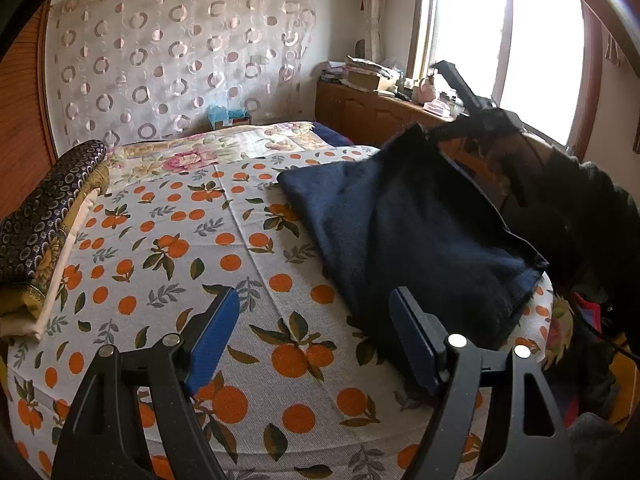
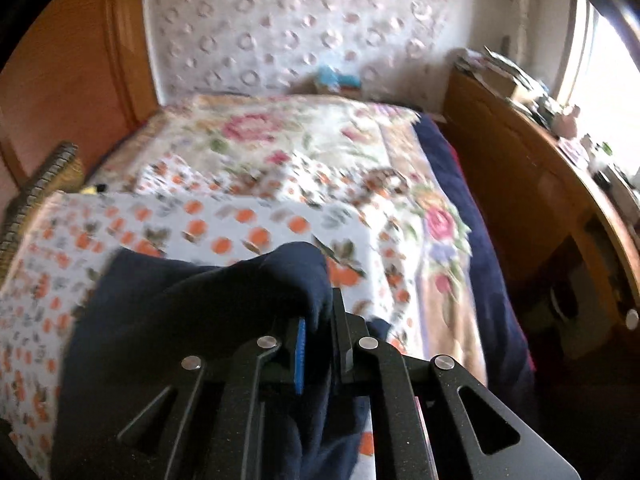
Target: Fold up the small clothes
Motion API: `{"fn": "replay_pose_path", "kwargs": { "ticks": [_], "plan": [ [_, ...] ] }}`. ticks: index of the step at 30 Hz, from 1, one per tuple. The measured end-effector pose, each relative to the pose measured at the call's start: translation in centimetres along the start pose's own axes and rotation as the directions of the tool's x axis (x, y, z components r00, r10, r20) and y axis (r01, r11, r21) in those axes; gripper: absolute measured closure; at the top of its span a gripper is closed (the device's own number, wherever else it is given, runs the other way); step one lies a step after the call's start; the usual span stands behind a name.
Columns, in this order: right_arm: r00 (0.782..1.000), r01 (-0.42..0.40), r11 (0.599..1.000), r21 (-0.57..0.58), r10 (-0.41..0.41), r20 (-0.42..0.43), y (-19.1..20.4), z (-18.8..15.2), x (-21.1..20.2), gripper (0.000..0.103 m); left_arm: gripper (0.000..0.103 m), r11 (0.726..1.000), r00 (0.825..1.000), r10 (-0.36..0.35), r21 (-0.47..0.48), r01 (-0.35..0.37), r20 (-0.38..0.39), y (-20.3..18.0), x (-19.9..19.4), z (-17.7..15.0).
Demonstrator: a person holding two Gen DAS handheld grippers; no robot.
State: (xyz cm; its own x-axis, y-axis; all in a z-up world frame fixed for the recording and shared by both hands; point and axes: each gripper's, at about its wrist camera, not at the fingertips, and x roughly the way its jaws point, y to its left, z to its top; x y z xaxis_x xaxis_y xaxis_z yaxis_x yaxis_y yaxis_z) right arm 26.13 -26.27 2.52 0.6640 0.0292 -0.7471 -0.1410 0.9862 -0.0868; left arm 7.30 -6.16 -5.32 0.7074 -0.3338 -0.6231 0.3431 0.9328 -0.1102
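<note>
Left wrist view: nearest, the left gripper (image 1: 314, 336) hangs with jaws wide apart, holding nothing, over the orange-print white bedsheet (image 1: 168, 240). Just beyond, the dark navy knit garment (image 1: 408, 232) lies partly on the bed, one corner lifted by the right gripper (image 2: 318, 340), clamped on that cloth. Farther off, a folded patterned quilt (image 1: 44, 224). Folding looks barely begun; the flap isn't laid over yet.
</note>
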Motion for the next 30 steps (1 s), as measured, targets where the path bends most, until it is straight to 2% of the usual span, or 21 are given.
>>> {"fn": "replay_pose_path", "kwargs": {
  "ticks": [2,5,6,12,18,22,28,30],
  "plan": [
    [0.998,0.055,0.998,0.008,-0.055,-0.013,0.0,0.1,0.7,0.084,0.025,1.0,1.0,-0.001,0.002,0.001,-0.003,0.0,0.1,0.0],
    [0.998,0.063,0.998,0.032,-0.063,0.0,0.1,0.8,0.8,0.054,0.025,1.0,1.0,-0.004,0.007,0.004,-0.009,-0.1,0.5,0.4],
    [0.998,0.059,0.997,0.044,-0.059,0.014,0.0,0.8,0.6,0.052,0.025,1.0,1.0,-0.007,0.011,0.007,-0.012,-0.1,0.8,0.6],
    [0.998,-0.046,0.998,0.046,0.043,0.052,0.2,-0.1,0.7,0.051,0.025,0.999,0.999,-0.024,0.033,0.025,-0.029,-0.1,2.3,2.6],
    [0.999,-0.031,0.998,0.047,0.032,-0.026,0.0,-0.3,5.2,0.051,0.025,0.997,0.998,-0.011,0.074,0.015,-0.054,-0.2,5.6,6.2],
    [0.998,0.012,0.997,0.071,-0.008,-0.06,-2.0,-0.8,5.7,0.051,0.025,0.997,0.997,-0.011,0.072,0.017,-0.082,0.3,8.1,8.2],
    [0.989,-0.136,0.98,0.143,0.143,-0.038,-3.9,-0.2,5.7,0.051,0.025,0.996,0.993,-0.003,0.089,0.014,-0.121,0.8,12.5,10.5],
    [0.985,-0.158,0.976,0.151,0.166,-0.043,-3.9,-0.2,6.1,0.051,0.025,0.997,0.99,0.0,0.082,0.012,-0.138,1.2,14.0,11.1]
  ]
}}
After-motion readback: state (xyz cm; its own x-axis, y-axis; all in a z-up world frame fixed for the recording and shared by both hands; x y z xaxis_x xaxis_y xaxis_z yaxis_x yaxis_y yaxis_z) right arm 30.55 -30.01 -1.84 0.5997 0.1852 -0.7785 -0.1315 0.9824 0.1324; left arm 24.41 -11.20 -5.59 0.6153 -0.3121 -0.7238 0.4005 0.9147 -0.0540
